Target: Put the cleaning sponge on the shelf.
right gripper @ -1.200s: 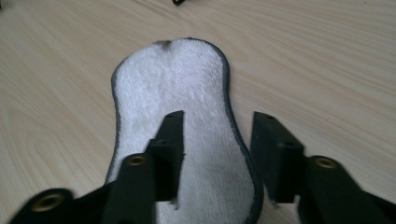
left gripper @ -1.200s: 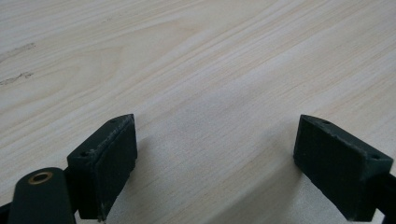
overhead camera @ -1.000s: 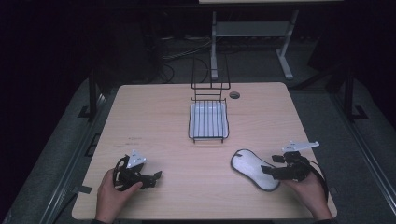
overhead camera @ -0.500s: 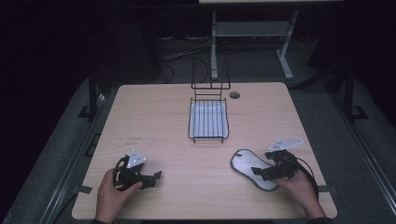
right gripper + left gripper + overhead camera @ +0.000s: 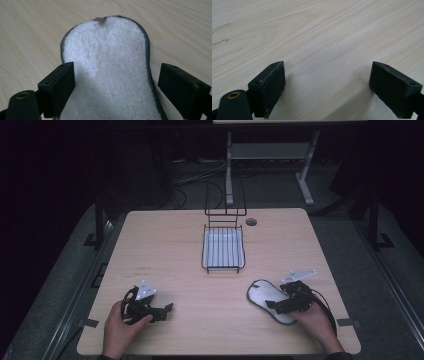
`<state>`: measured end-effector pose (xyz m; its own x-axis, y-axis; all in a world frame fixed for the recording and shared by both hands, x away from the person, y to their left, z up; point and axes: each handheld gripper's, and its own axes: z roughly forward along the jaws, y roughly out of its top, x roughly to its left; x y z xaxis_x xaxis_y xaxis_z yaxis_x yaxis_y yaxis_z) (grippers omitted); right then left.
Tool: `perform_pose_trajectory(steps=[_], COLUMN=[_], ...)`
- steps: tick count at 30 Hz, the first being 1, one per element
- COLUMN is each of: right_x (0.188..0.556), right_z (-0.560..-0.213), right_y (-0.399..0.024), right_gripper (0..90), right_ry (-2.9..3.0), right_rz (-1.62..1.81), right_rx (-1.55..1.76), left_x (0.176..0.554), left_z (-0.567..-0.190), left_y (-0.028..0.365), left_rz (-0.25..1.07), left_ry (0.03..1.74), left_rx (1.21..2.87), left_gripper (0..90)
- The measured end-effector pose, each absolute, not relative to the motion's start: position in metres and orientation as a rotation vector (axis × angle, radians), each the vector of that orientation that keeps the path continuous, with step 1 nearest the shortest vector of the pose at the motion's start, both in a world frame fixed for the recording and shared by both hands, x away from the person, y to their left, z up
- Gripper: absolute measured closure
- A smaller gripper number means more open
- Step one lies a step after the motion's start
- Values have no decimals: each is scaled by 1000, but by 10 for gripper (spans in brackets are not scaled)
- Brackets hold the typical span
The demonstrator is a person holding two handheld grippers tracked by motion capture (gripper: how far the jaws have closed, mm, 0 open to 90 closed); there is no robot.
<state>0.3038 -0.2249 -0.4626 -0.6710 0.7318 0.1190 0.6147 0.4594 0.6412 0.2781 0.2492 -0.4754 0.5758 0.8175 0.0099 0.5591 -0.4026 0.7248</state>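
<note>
Right hand-held gripper point(image 5: 272, 304) has slid in over the heel end of the terry insole point(image 5: 269, 299) at the desk's point(image 5: 180, 250) near right; jaws just opened, spread astride it, no pinch yet; left hand-held gripper point(image 5: 167, 309) idles, spread over bare wood; wire basket point(image 5: 223, 248) beyond looks like the destination.

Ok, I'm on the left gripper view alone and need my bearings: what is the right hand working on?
Observer: A white insole with a dark edge, lying flat near the right front of the table.
Operator: Do the right tongs have it?
Observer: No. The right tongs are open and have just been opening. The insole lies under the gap between them, and the pads are off it.
Operator: Anything else out there?
Observer: A wire basket with a white bottom stands at the table's middle, apart from the insole.
</note>
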Motion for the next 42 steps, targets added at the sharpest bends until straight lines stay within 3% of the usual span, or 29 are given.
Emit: perform_pose_trajectory(steps=[11,14,34,42], right_x=[302,302,301,300], right_z=[-464,-465,-460,-454], right_y=[-221,-221,-221,-227], right_gripper=[147,198,266,397], right_ry=[2539,2570,2597,2593], right_rz=[962,980,967,1037], right_rx=[1146,1145,1099,1118], left_x=[278,278,278,278], left_z=[-475,-475,-475,-475], left_y=[249,249,249,249], left_rz=[481,482,481,482], left_ry=[1093,1093,1093,1093], left_rx=[2118,2118,2118,2118], left_gripper=[127,127,127,127])
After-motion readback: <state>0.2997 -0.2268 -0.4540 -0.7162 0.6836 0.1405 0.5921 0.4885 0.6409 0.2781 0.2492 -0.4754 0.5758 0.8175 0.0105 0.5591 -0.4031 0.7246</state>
